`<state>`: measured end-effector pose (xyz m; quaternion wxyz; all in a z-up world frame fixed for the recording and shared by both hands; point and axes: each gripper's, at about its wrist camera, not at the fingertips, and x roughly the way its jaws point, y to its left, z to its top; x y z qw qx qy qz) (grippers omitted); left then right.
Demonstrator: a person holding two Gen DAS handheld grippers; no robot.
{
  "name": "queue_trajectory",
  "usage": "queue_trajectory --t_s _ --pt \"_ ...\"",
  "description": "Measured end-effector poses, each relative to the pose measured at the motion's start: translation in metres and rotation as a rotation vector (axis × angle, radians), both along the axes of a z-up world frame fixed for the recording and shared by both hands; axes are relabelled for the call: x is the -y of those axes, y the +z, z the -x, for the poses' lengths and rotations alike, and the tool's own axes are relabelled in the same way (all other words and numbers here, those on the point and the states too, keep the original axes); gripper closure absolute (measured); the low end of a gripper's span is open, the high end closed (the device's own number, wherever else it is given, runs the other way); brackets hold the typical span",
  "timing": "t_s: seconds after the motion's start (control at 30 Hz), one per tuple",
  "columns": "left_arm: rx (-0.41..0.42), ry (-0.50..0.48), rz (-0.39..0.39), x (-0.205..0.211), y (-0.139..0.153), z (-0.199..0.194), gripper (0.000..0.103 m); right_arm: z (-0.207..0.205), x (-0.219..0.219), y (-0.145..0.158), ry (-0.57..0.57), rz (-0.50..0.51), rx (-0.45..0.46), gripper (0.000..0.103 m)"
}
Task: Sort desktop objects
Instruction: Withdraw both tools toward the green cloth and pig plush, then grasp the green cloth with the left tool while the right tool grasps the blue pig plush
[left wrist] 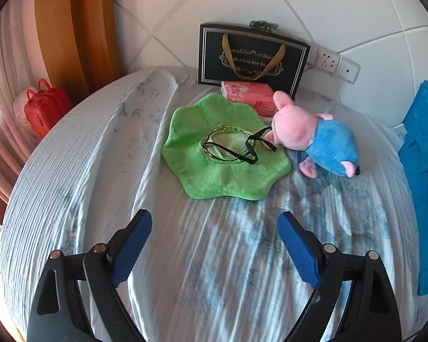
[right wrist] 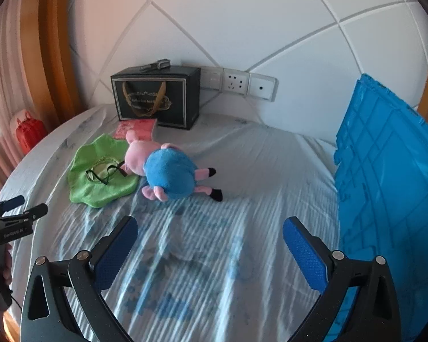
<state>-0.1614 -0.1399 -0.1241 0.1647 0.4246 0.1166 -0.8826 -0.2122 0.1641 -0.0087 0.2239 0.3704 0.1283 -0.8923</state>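
Note:
A pink plush pig in a blue shirt [left wrist: 316, 139] [right wrist: 168, 173] lies on its side on the cloth-covered table. Its snout touches a green fleece hat [left wrist: 222, 154] [right wrist: 100, 176] with a black strap, lying flat. A pink tissue pack [left wrist: 251, 97] [right wrist: 138, 128] lies behind them. My left gripper [left wrist: 215, 219] is open and empty, short of the hat; it also shows at the left edge of the right wrist view [right wrist: 31, 203]. My right gripper [right wrist: 211, 225] is open and empty, short of the pig.
A black gift box [left wrist: 251, 57] [right wrist: 157, 97] stands against the white tiled wall. A blue plastic crate [left wrist: 425, 176] [right wrist: 391, 188] is at the right. A red toy suitcase [left wrist: 44, 108] [right wrist: 30, 134] sits at the far left. Wall sockets [right wrist: 236, 84] are behind.

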Motion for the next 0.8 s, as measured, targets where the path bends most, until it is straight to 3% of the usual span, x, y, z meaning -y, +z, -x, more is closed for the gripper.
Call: queue_trajectory --t_s 0.23,0.5,0.63,0.8 --pt "0.050 0.023 0.018 0.030 -0.024 0.039 0.012 0.049 0.029 -0.039 0.006 -0.027 0.091 0.000" --pt "0.074 0.048 0.020 0.080 -0.044 0.090 0.012 0.088 0.073 -0.065 0.064 -0.055 0.135 0.000" --pt "0.083 0.031 0.054 0.094 -0.052 0.119 0.012 0.105 0.093 -0.078 0.094 -0.069 0.155 0.000" --pt "0.100 -0.025 0.036 0.097 -0.065 0.150 0.012 0.122 0.115 -0.095 0.125 -0.088 0.183 0.000"
